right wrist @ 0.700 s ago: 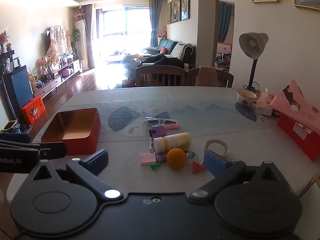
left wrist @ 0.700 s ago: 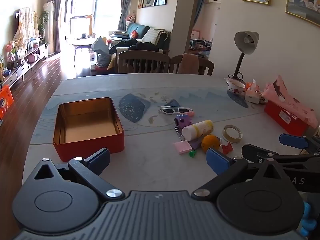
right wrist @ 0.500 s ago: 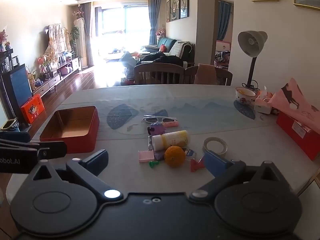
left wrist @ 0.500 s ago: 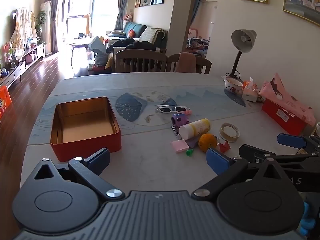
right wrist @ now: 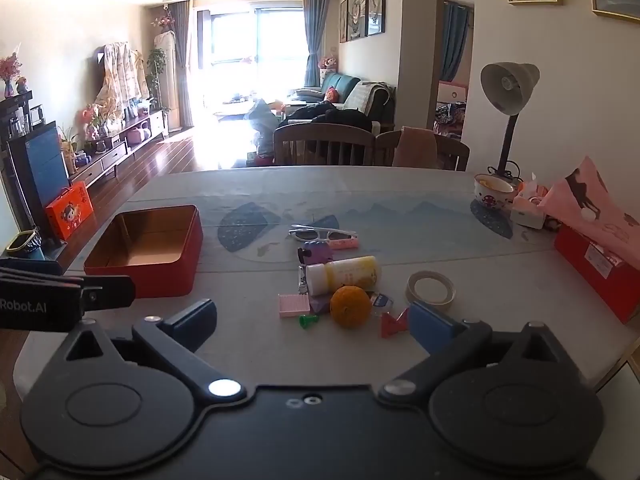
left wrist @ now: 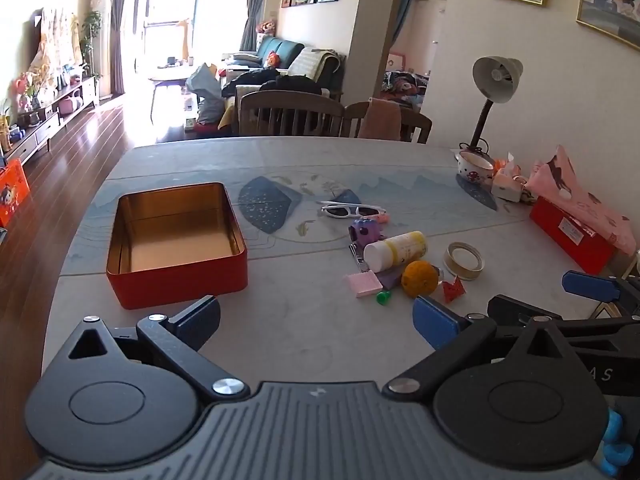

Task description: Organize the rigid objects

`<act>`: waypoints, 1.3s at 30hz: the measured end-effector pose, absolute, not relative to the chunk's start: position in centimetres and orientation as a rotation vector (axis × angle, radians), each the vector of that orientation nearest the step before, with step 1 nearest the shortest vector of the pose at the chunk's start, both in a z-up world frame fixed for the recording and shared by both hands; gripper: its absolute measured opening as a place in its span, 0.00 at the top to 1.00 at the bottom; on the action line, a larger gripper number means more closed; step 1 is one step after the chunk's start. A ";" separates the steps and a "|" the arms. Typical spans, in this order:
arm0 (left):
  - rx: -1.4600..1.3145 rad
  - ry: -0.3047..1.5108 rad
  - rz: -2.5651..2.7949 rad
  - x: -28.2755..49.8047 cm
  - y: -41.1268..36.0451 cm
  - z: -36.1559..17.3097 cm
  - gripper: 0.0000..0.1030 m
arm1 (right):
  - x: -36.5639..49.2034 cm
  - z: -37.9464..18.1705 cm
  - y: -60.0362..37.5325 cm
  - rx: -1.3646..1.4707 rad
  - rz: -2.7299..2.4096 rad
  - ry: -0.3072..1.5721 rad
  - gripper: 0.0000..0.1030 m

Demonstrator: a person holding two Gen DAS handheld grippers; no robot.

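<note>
Both grippers are held above the near edge of the table point(left wrist: 304, 332), tilted down. The left gripper point(left wrist: 316, 322) is spread wide with nothing between its pads; so is the right gripper point(right wrist: 314, 324). A red tin point(left wrist: 176, 280) is seen open and empty at the left. The loose items — sunglasses point(right wrist: 320, 234), bottle point(right wrist: 346, 274), orange ball point(right wrist: 350, 306), tape ring point(right wrist: 431, 288), pink pad point(right wrist: 294, 305) — are clustered well apart from it, to its right.
</note>
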State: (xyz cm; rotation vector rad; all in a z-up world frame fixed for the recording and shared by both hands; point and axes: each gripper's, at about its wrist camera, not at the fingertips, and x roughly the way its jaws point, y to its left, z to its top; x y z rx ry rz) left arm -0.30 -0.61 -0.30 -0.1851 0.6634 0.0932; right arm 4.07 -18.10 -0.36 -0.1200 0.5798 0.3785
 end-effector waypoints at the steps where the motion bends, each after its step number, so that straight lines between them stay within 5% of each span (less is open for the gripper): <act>1: -0.185 0.662 0.095 -0.4 -0.7 -0.3 0.00 | 4.0 -0.4 -18.1 -0.121 0.379 0.580 0.01; 39: -0.210 0.690 0.077 -1.0 0.4 0.3 0.00 | 2.5 0.1 -16.8 -0.126 0.359 0.596 0.01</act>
